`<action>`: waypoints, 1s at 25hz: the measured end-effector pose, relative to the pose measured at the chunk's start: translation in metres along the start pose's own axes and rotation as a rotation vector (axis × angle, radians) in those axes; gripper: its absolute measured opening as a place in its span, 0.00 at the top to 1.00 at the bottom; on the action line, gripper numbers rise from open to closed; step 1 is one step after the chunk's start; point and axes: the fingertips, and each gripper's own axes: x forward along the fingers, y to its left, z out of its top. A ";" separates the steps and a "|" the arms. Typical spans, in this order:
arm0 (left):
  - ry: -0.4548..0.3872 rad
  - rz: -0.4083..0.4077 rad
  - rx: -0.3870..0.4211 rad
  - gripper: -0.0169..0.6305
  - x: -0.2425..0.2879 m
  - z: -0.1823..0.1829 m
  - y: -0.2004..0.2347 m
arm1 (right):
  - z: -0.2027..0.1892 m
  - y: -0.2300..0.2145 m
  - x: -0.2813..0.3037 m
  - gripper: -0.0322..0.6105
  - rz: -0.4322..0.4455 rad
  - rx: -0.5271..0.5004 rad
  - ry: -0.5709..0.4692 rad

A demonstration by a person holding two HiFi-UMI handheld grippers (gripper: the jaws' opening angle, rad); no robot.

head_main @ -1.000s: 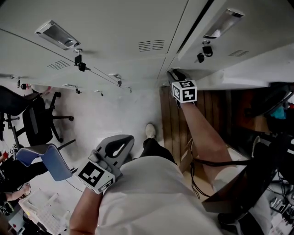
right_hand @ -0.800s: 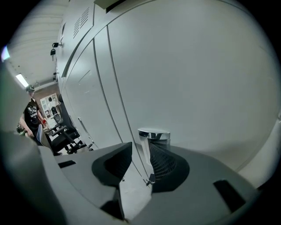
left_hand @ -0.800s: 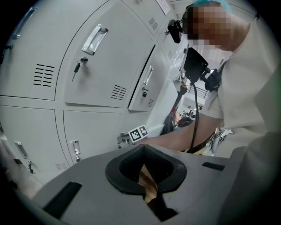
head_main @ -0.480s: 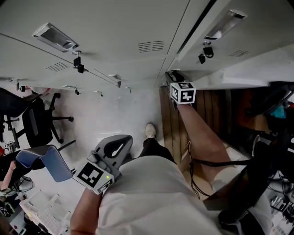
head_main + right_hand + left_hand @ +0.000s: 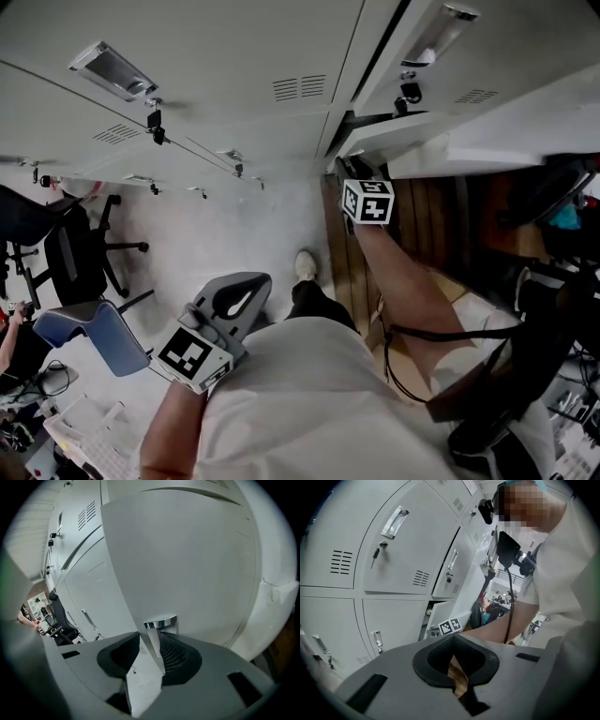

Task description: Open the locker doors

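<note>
Right gripper view tells the story: the right gripper (image 5: 154, 656) has its jaws pinched tight on the chrome handle (image 5: 160, 622) of the locker door (image 5: 187, 555), metal caught squarely in the gap. The handle's long axis runs up and down the door face, in line with the slot between the jaws, so the grip looks square and not skewed.

That door stands ajar, its free edge to the left of the handle in this view, the closed lockers (image 5: 79, 564) visible past it. The hinge side looks to be on the right, so I'd call the coming pull back toward the person and swinging right.

Over on the other side, the left gripper (image 5: 457, 681) sits low by the person's body, well away from the lockers, jaws together on nothing, only wooden floor showing through the slit. The right arm is plainly the nearer one.

Writing? None to read. Only black-and-white square patterns on the marker cube (image 5: 367, 202), and keys (image 5: 377, 552) hanging in the locks.
</note>
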 end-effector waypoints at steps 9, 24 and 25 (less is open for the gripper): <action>0.020 -0.053 0.035 0.96 0.005 0.001 -0.012 | -0.021 -0.004 -0.030 0.79 -0.036 -0.017 0.010; 0.033 -0.160 0.092 0.96 0.015 -0.003 -0.040 | -0.060 -0.021 -0.089 0.80 -0.106 -0.026 0.050; 0.035 -0.166 0.095 0.96 0.016 -0.004 -0.042 | -0.062 -0.022 -0.092 0.81 -0.111 -0.024 0.050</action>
